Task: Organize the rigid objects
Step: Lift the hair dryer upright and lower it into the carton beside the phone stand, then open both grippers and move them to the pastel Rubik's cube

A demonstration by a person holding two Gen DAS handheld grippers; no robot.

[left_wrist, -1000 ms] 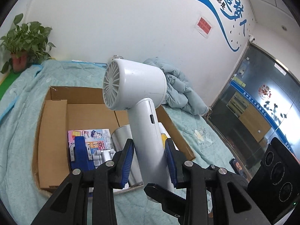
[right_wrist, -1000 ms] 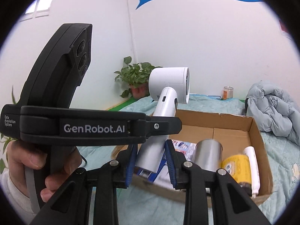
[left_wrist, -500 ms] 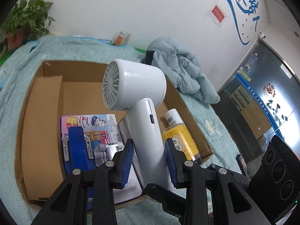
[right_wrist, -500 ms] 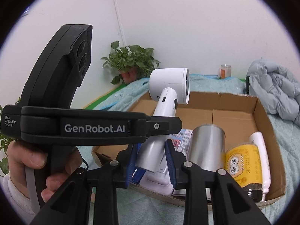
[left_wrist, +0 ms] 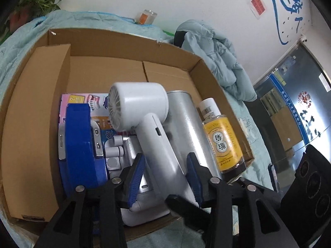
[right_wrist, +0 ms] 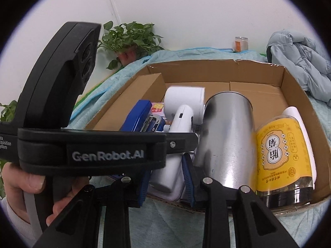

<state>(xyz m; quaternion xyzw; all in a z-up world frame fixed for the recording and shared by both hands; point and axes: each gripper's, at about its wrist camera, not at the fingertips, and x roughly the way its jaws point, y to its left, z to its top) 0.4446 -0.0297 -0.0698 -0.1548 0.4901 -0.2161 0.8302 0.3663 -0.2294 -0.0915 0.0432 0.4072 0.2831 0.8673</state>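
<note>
Over the cardboard box (left_wrist: 128, 45) on the pale green quilt (right_wrist: 128, 70), my left gripper (left_wrist: 165, 173) was opening its jaws, the white hair dryer (left_wrist: 144, 111) lying between the blue pads (left_wrist: 136, 175), which no longer pressed its handle. The dryer rested inside the box, its round head with the vented grille tipped up and away from me, across a white and grey appliance (left_wrist: 126, 150) and a pink printed packet (left_wrist: 80, 99) whose small writing I could not read. A blue stapler (left_wrist: 80, 144) lay just beside it on one side, a shiny steel tumbler (left_wrist: 190, 128) on the other. Next to the tumbler lay a bottle (left_wrist: 221, 142) with a white cap, a barcode sticker at its neck and a yellow label bearing two large Chinese characters in a white oval.

My right gripper (right_wrist: 167, 181) stood at the near rim of the box, its jaws pressed nearly together; from its own camera I could not tell whether they pinched anything. That camera also showed my left tool's black body, marked "GenRobot.AI", in my hand (right_wrist: 26, 179).

On the white wall, blue painted Chinese writing (left_wrist: 289, 6) curved above a small red notice (left_wrist: 257, 3), too small to read.
</note>
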